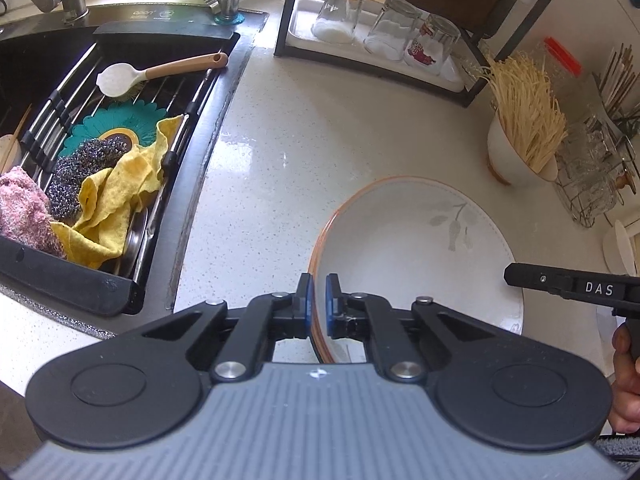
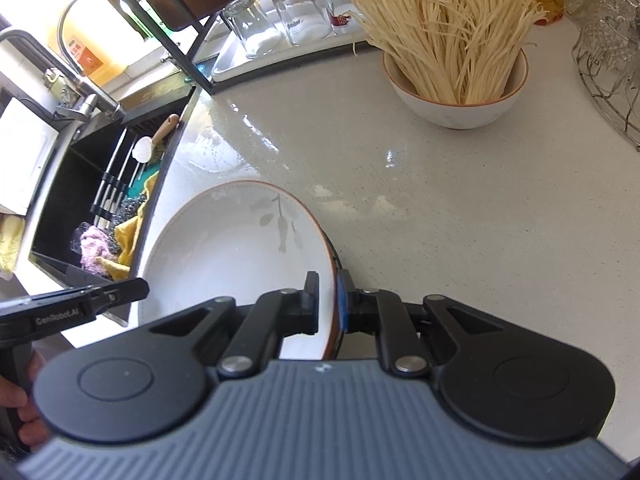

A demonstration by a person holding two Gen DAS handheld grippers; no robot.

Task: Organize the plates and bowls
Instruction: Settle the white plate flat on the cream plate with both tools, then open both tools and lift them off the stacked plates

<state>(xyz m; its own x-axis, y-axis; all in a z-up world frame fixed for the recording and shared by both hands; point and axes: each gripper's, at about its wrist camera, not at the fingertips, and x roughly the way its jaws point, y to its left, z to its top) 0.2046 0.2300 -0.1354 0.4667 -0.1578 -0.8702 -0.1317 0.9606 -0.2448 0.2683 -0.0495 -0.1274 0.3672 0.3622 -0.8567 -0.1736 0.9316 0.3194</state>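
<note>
White plate (image 1: 416, 248) clamped at opposite rims by left gripper (image 1: 318, 304) and right gripper (image 2: 328, 304), near noodle bowl (image 2: 456, 96); neither appears put away, sorting likely early.

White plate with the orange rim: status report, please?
Left gripper and right gripper both shut on white orange-rimmed plate. Held over speckled countertop. Noodle bowl ahead.

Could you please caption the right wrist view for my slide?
Right gripper shut on the white plate rim, bowl of noodles beyond on the counter.
</note>
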